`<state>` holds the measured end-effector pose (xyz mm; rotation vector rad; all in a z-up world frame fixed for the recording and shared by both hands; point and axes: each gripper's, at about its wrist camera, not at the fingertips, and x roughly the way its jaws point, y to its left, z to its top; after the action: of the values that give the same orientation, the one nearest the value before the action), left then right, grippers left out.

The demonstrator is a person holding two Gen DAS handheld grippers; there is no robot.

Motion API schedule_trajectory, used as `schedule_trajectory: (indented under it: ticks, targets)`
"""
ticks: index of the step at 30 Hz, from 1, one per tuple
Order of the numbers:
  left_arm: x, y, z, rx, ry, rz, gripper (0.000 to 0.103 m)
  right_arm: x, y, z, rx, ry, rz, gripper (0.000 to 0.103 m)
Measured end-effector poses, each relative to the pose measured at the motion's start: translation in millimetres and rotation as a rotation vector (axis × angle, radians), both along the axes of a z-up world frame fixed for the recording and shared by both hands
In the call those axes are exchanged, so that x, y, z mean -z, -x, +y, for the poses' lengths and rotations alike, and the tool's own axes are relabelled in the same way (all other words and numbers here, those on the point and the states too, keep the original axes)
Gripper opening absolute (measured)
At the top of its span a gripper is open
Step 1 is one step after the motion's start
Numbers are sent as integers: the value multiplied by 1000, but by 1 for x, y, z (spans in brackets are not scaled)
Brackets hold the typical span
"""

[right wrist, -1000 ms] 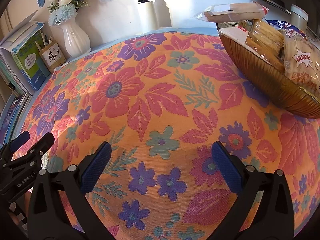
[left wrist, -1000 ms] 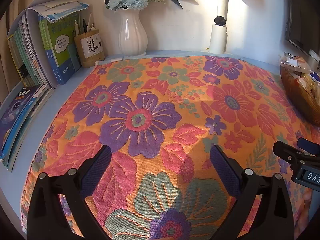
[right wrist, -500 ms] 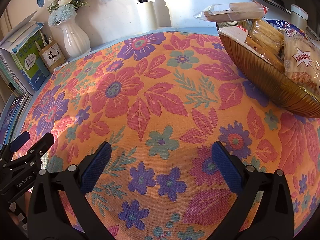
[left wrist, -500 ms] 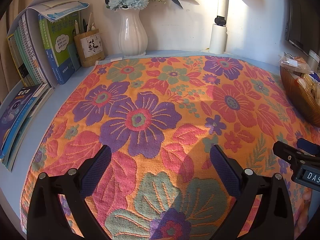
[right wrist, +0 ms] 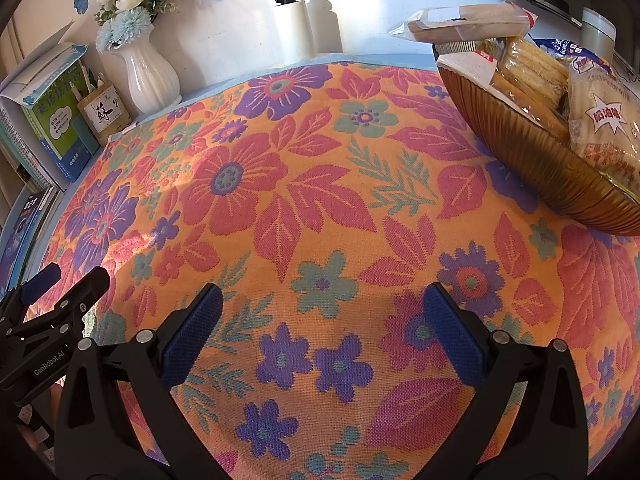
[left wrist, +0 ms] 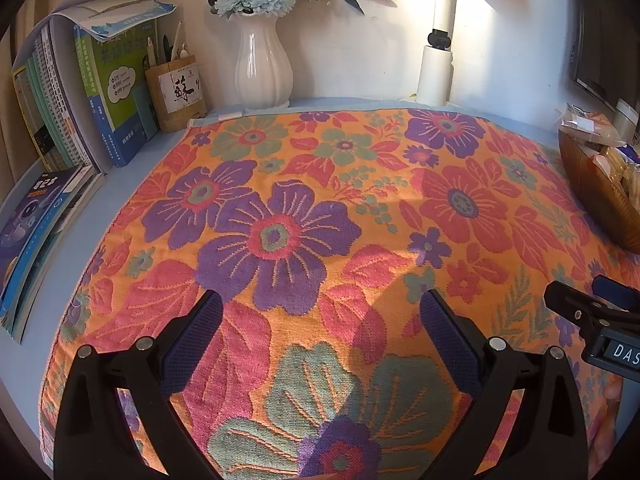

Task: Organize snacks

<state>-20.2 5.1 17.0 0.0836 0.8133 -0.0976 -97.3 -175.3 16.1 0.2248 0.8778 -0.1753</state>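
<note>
Snacks (right wrist: 532,76) heaped in brown bowl (right wrist: 520,152), left tongs (left wrist: 320,320) and right tongs (right wrist: 322,312) spread, hovering over floral cloth (right wrist: 320,200)

"GenRobot.AI" on left gripper (right wrist: 56,300); "DAS" on right gripper (left wrist: 600,312).

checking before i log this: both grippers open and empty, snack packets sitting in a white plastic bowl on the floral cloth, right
Not quite. The bowl is brown and ribbed, not white plastic, as the right wrist view shows. The rest holds: the snack packets sit in it on the floral cloth, and the left gripper and right gripper are open and empty.
</note>
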Motion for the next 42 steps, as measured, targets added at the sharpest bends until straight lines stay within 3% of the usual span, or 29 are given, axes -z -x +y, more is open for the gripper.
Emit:
schedule_trajectory:
  ticks: [42]
  targets:
    - [2, -2, -2, -1, 0, 15, 98, 2, 0, 1, -1, 3, 5, 100]
